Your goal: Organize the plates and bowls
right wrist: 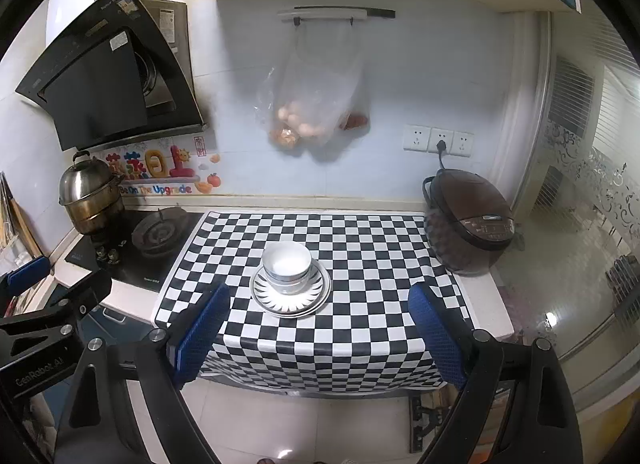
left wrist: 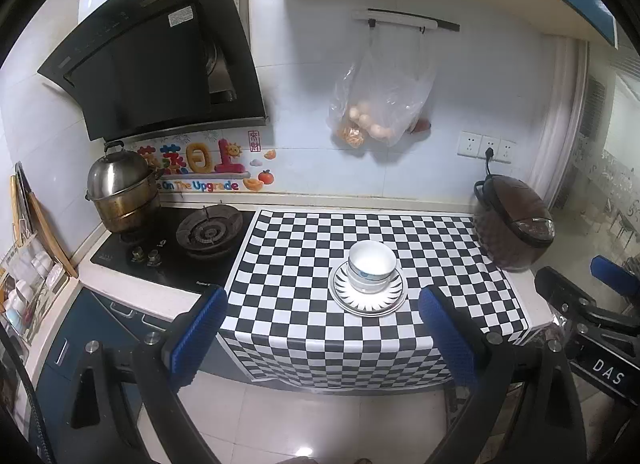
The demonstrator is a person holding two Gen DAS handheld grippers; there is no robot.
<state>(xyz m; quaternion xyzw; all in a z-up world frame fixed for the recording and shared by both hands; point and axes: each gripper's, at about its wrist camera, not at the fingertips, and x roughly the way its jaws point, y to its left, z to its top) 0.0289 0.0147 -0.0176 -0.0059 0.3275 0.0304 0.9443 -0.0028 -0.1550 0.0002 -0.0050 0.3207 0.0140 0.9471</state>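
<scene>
Kitchen tabletop (right wrist: 472,292), checkered cloth | bowls (right wrist: 287,264) stacked on plates (right wrist: 291,296) | both claws, left claw (left wrist: 320,328) and right claw (right wrist: 320,328), gaped wide, empty | sorting looked finished; next likely withdrawal

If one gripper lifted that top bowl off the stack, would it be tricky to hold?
Probably slippery: the bowl looks glazed and shiny. Likely stiff but breakable, being ceramic-looking. It sits nested in another bowl on plates, so a sideways nudge might shift the stack.

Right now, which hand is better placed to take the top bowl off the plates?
Probably the right. Its open tongs stand nearer the stacked bowls on the plates; the left tongs, also open and empty, sit a little further back. The difference is small.
</scene>
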